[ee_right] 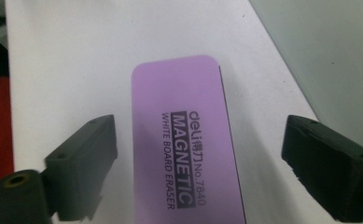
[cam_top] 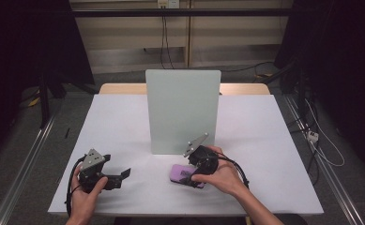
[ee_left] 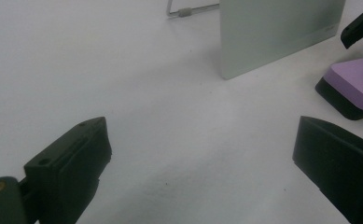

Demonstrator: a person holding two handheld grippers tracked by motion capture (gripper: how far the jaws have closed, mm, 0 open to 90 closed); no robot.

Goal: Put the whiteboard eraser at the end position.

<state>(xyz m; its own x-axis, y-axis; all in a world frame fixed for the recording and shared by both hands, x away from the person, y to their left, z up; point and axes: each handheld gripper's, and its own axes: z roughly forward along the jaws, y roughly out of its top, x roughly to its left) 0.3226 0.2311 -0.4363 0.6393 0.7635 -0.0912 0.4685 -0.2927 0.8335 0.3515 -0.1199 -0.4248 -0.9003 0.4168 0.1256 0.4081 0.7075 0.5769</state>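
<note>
Purple rectangular whiteboard eraser [ee_right: 186, 140] lies flat on the white counter [cam_top: 124, 122], just before the upright pale-green board [cam_top: 182, 110]. Right tongs [ee_right: 198, 163] hover spread wide astride it, not gripping; left tongs [ee_left: 202, 158] released, empty. Suggest centring across the short width, dropping low, then clenching squarely.
</note>
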